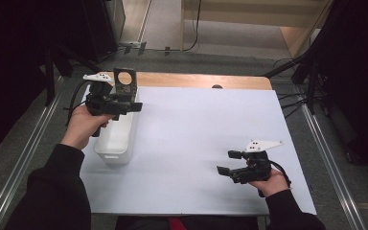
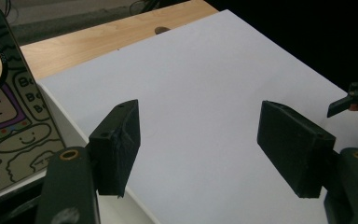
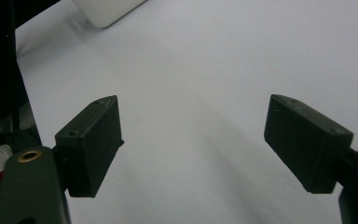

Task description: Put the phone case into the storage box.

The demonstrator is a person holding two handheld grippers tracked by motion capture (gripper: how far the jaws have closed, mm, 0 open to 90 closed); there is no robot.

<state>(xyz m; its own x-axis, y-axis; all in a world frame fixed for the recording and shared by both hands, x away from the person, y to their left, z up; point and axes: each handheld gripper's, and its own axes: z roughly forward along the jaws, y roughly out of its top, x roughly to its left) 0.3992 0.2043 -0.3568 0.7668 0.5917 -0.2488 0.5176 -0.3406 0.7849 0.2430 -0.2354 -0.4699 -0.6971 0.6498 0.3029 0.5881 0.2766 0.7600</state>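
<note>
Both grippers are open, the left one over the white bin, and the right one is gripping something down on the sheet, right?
Not quite. The right gripper holds nothing: the right gripper view shows its jaws wide apart over the bare white sheet. The left gripper is open over the white bin, as you said.

I hold the left gripper (image 1: 133,106) raised far left and the right gripper (image 1: 227,162) near right, both jaws wide apart.

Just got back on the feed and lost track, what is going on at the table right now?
A person holds a two-jaw gripper in each hand over a white sheet on the wooden table. The left gripper hovers open above a long white plastic bin at the sheet's left edge, where a dark printed package stands at the far end. The right gripper sits open near the front right, holding nothing.
</note>
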